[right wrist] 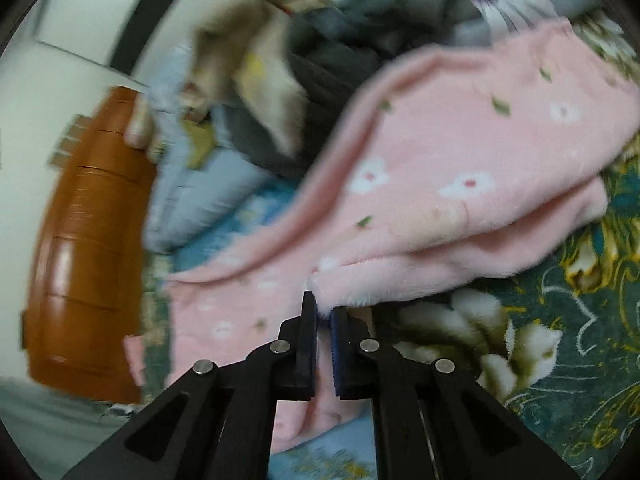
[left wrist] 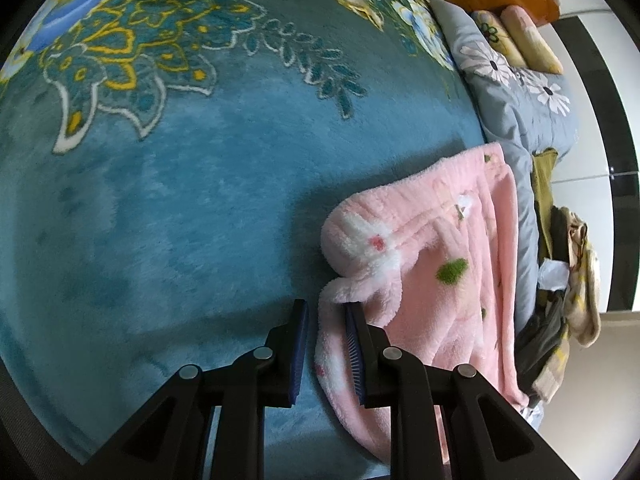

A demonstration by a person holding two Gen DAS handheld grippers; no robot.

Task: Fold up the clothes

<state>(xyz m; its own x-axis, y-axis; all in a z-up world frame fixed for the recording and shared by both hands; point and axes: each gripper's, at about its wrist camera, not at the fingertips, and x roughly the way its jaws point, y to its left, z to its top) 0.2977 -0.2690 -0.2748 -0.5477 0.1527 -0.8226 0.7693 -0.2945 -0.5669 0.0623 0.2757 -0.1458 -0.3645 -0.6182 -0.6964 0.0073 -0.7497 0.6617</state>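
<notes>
A pink fleece garment (left wrist: 452, 248) with white flowers and green spots lies folded on the teal floral blanket (left wrist: 200, 180). My left gripper (left wrist: 326, 312) stands at its near rolled edge with the jaws apart; a fold of pink fleece lies between the pads, not pinched. In the right wrist view the same pink garment (right wrist: 460, 152) is lifted and draped, blurred by motion. My right gripper (right wrist: 323, 304) is nearly closed and pinches the garment's fluffy edge at its tips.
A grey flowered quilt (left wrist: 516, 92) and pillows (left wrist: 528, 36) lie along the bed's far side. A heap of dark and beige clothes (left wrist: 560, 280) sits beside the pink garment. An orange wooden headboard (right wrist: 84, 240) stands at the bed's end.
</notes>
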